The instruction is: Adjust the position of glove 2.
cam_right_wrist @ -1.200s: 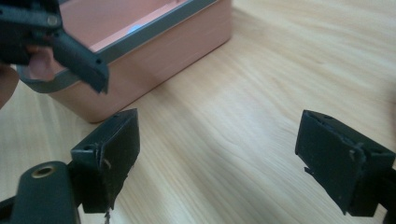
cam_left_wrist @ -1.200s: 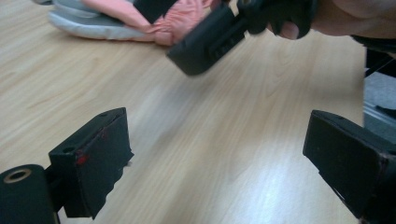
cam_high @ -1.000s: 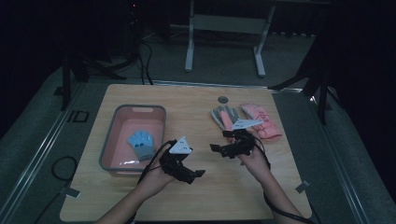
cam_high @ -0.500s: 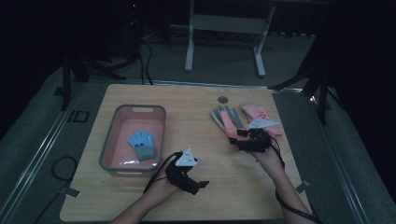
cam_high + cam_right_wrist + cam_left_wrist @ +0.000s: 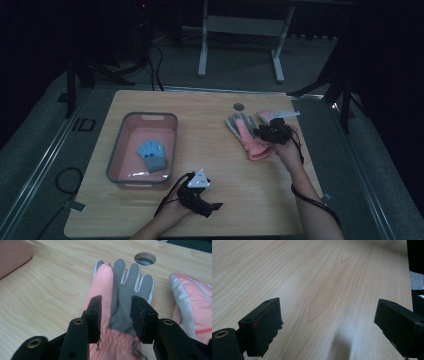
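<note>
A pink glove with a grey palm point(image 5: 244, 131) lies palm up at the right of the wooden table point(image 5: 210, 125); a second pink glove point(image 5: 267, 116) lies just beyond it. My right gripper point(image 5: 270, 133) sits over the first glove point(image 5: 120, 282), its jaws either side of the palm near the cuff. They have just been closing, and a gap with grey fabric shows between the pads. The second glove point(image 5: 190, 297) lies to the right. My left gripper point(image 5: 212, 205) rests low near the front edge, jaws wide open point(image 5: 328, 315) over bare wood.
A pink bin with a grey rim point(image 5: 141, 116) stands at the left and holds a blue glove point(image 5: 151, 154); its corner point(image 5: 12, 255) shows in the right gripper view. A round cable hole point(image 5: 238, 106) point(image 5: 145, 258) lies beyond the gloves. The table's right edge is close to the gloves.
My right gripper has moved right onto the grey-palmed glove and its jaws have narrowed. My left gripper has sunk toward the table's front edge.
</note>
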